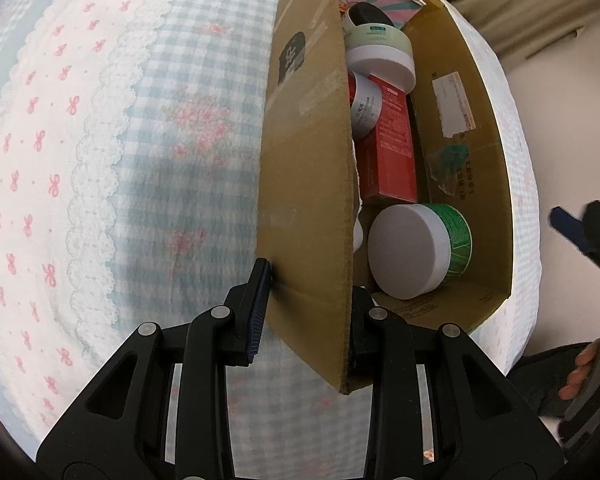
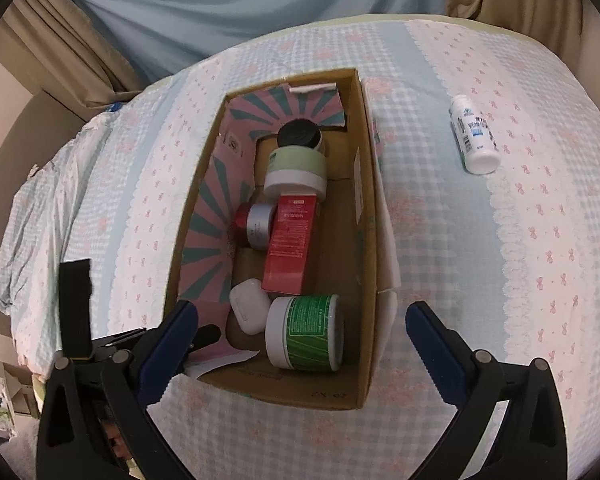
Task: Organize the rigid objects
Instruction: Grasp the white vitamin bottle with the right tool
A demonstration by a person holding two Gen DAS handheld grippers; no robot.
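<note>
The cardboard box (image 2: 364,208) sits on the bed (image 2: 480,280), open at the top, and most of the rigid things already lie inside it. In the right wrist view the green-labelled jar (image 2: 306,334) lies on its side at the box's 6 o'clock end, with a small white case (image 2: 249,310) touching it at its 9 o'clock. The red carton (image 2: 290,244) runs up the middle, a red and silver jar (image 2: 254,226) tucked against its 9 o'clock side. A pale green jar (image 2: 296,174) and a black-lidded jar (image 2: 300,136) fill the 12 o'clock end.

My left tool (image 1: 306,316) is clenched on the near flap of the box, one pad on the outside of the cardboard, the other hidden inside; I judge I hold it there so the box stays put while things go in.

My right tool (image 2: 300,334) hangs released over the box's 6 o'clock end, its fingers spread wide and holding nothing.

One white bottle (image 2: 474,136) lies on its side on the bedspread, well apart from the box at about 2 o'clock. It looks like the last piece left out, so I judge it comes next.
</note>
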